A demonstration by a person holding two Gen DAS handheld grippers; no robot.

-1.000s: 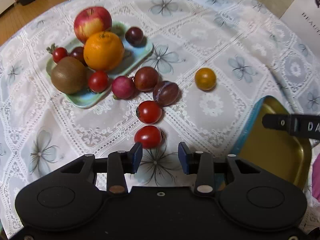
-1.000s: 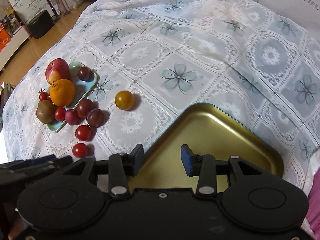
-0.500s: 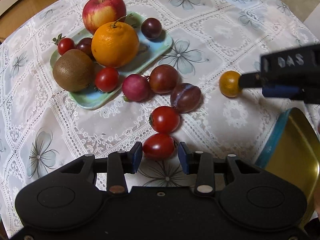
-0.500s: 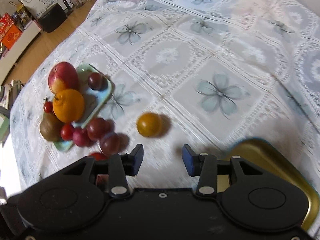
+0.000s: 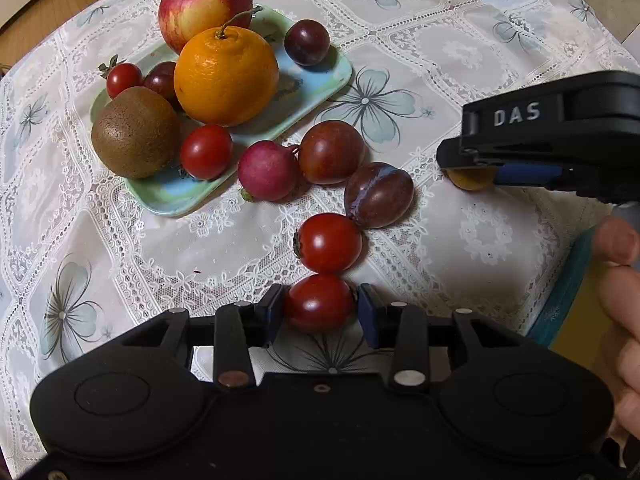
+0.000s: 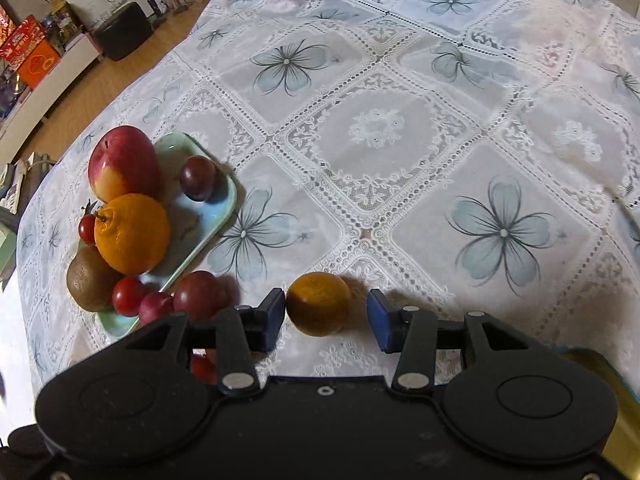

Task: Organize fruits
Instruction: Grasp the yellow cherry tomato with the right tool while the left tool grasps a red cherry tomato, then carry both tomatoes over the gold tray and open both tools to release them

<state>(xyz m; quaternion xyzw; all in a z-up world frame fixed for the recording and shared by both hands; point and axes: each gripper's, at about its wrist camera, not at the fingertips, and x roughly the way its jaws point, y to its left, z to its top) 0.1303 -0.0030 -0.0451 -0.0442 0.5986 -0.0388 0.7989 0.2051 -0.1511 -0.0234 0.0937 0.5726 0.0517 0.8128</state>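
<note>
My left gripper (image 5: 319, 312) is open around a red tomato (image 5: 318, 302) on the tablecloth; the blue pads sit at its two sides. A second red tomato (image 5: 328, 242), a purple plum (image 5: 378, 195), a dark tomato (image 5: 331, 152) and a pink radish (image 5: 267, 170) lie beyond it. My right gripper (image 6: 327, 318) is open around a small orange-yellow tomato (image 6: 319, 304), the left pad close to it, the right pad apart. In the left wrist view the right gripper (image 5: 480, 160) covers most of that tomato (image 5: 468, 181).
A light green tray (image 5: 316, 76) holds an apple (image 5: 204, 6), an orange (image 5: 226, 76), a kiwi (image 5: 134, 132), small tomatoes and dark plums. A gold tray with a blue rim (image 5: 568, 292) lies at the right, behind a hand (image 5: 624, 280). The floor and shelves (image 6: 60, 64) lie beyond the table's left edge.
Both grippers have moved forward. The left one now has the nearest red tomato between its pads. The right one left the gold tray and now straddles the orange-yellow tomato.
</note>
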